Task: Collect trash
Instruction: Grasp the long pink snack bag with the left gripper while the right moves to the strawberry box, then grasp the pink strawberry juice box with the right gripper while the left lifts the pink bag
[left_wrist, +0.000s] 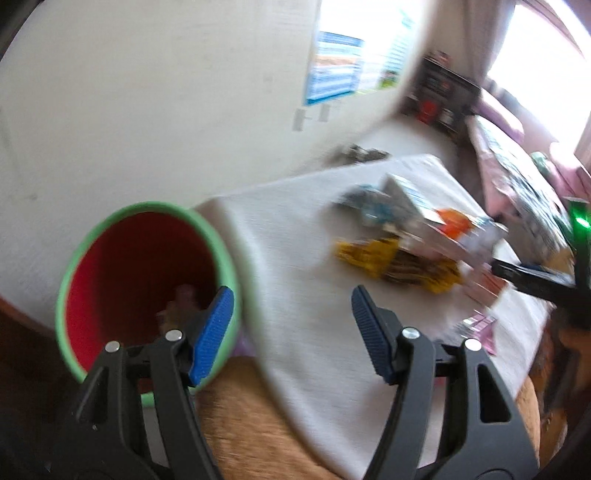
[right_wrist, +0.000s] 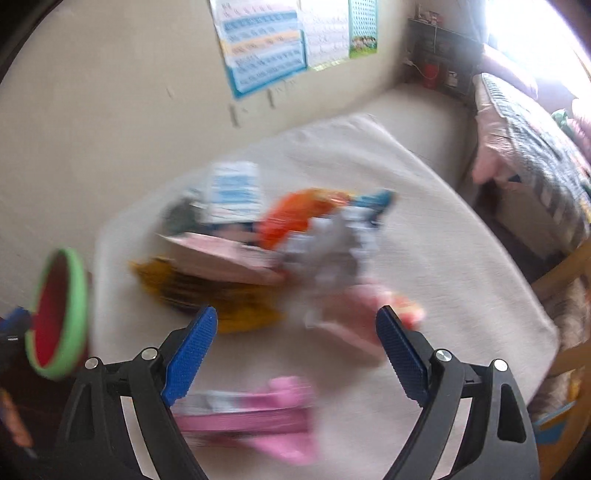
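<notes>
A bin with a green rim (left_wrist: 218, 236) and red inside stands at the left edge of the white-clothed table (left_wrist: 295, 266); blurred scraps lie at its bottom. My left gripper (left_wrist: 291, 332) is open, its left pad (left_wrist: 214, 332) in front of the bin's rim and nothing gripped. The trash pile holds a yellow wrapper (right_wrist: 236, 310), an orange wrapper (right_wrist: 288, 218), crumpled silver foil (right_wrist: 332, 251), a white-blue carton (right_wrist: 232, 192) and a pink packet (right_wrist: 258, 417). Above that pile my right gripper (right_wrist: 295, 339) hangs open. The bin (right_wrist: 70, 295) shows at its left.
A bed with a patterned blanket (right_wrist: 535, 147) lies right of the table. A dark shelf (right_wrist: 436, 48) fills the far corner, and posters (right_wrist: 266, 48) hang on the wall. A brown furry surface (left_wrist: 258, 424) sits under the table's near edge.
</notes>
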